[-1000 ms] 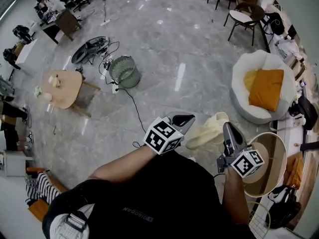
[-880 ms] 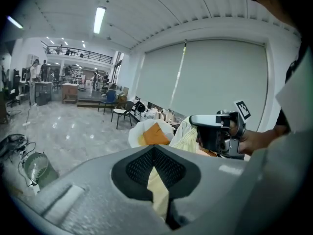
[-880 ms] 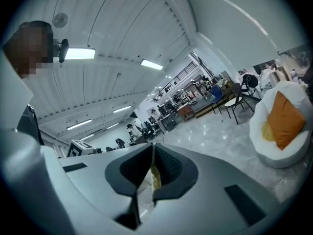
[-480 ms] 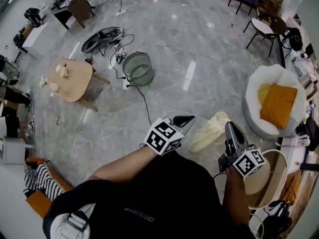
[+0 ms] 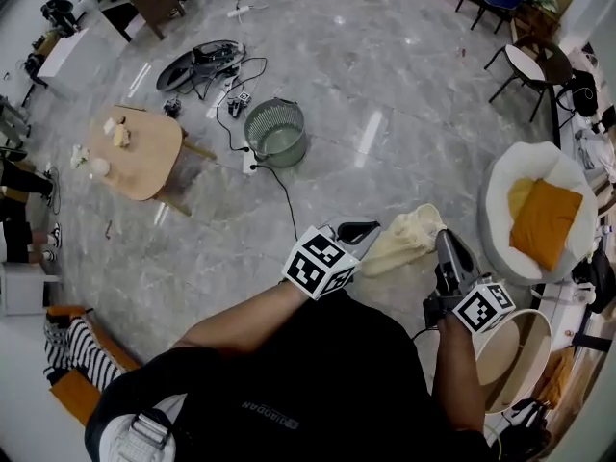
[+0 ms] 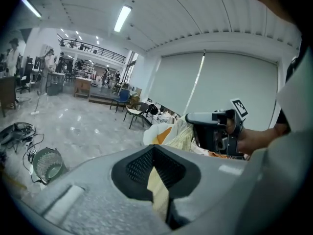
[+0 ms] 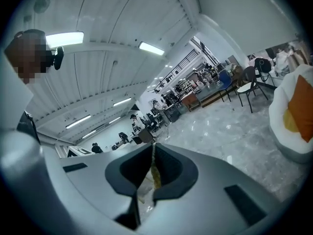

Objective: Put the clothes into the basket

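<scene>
Between your left gripper (image 5: 360, 230) and right gripper (image 5: 444, 239): cloth (image 5: 404, 242); far left, basket (image 5: 276, 133); farther left, table (image 5: 144, 152).

Open lab hall (marble floor (image 5: 385, 65), desks (image 5: 77, 58))

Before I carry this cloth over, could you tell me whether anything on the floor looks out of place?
A black cable trails loose across the floor beside the green basket, a possible trip hazard.

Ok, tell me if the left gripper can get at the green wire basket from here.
Probably not yet: the left gripper, shut on the pale yellow garment, is near the person's chest, and the wire basket stands far off across the floor.
</scene>
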Motion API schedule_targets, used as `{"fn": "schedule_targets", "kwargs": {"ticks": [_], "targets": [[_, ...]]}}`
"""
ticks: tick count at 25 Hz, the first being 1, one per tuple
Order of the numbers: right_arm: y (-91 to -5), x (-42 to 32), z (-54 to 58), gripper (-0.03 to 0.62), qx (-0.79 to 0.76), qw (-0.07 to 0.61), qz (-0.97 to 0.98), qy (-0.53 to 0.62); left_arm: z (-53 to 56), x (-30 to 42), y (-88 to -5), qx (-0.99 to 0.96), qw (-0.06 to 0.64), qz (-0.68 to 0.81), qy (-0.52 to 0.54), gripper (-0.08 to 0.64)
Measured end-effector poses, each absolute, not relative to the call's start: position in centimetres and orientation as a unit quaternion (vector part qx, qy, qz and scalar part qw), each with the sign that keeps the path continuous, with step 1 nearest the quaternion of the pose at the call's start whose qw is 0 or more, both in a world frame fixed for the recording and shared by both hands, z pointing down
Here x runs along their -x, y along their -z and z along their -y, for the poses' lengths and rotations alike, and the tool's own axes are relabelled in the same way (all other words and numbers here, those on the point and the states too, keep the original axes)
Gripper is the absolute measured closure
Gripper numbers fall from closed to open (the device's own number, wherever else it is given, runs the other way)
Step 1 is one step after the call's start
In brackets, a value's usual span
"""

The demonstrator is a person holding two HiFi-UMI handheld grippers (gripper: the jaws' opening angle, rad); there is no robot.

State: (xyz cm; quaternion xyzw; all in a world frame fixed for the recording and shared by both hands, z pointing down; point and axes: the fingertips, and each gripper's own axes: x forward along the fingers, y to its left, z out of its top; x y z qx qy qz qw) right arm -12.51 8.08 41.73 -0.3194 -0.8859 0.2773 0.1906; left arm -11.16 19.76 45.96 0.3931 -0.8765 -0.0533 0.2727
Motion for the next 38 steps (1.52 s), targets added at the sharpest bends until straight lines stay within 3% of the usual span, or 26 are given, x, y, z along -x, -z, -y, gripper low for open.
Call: {"fn": "schedule_targets", "kwargs": {"ticks": [16,27,38], "targets": [[-43.6,23.9,-27.4,0.560,0.386,0.252,0.842,-0.280,-40.8,16.4,-47.4,-0.259,0.281,0.919,0.096,0.560],[-42.8,29.6,-36.1,0.560,0.470,0.266,0.800,-0.262,-48.9,19.3,-47.2,-0.162,0.270,0.942,0.118,0.560],[-44.1,37.9,-40.1,0.560,0.520,0.300,0.766,-0.232,-51.9,29.1,-45.7,-0.110,0.264,0.952,0.111,0.560]]}}
